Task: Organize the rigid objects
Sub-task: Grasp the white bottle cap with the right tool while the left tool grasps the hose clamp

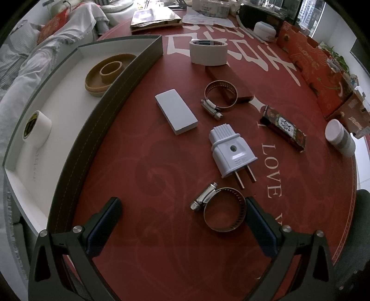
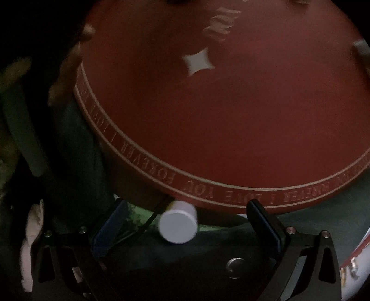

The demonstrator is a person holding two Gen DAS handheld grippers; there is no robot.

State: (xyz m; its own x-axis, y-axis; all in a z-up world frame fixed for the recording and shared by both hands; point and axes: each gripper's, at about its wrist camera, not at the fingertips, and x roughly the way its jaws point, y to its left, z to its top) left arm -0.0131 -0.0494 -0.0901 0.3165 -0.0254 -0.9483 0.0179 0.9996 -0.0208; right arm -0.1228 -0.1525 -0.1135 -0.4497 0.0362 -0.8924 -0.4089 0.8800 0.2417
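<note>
In the left wrist view my left gripper [image 1: 182, 210] is open and empty above the red round table [image 1: 138, 162]. A metal hose clamp [image 1: 222, 209] lies just by its right finger. Beyond lie a white plug [image 1: 231, 152], a white block [image 1: 176, 114], a second hose clamp [image 1: 219, 97], a wooden block [image 1: 231, 81], a white tape roll [image 1: 208, 52] and a patterned lighter box [image 1: 284, 127]. The grey tray [image 1: 97, 129] at left holds a brown ring [image 1: 107, 74] and a small tape roll [image 1: 37, 127]. My right gripper [image 2: 185, 220] is open, low beside the table's edge [image 2: 208, 192]; a white cylinder [image 2: 178, 224] lies between its fingers, untouched.
A white cup [image 1: 340, 136] and orange boxes [image 1: 319, 69] stand at the table's right edge. A jar [image 1: 264, 30], papers and a bag [image 1: 152, 20] sit at the back. White bedding [image 1: 46, 53] lies left of the tray. The right wrist view is dark and blurred.
</note>
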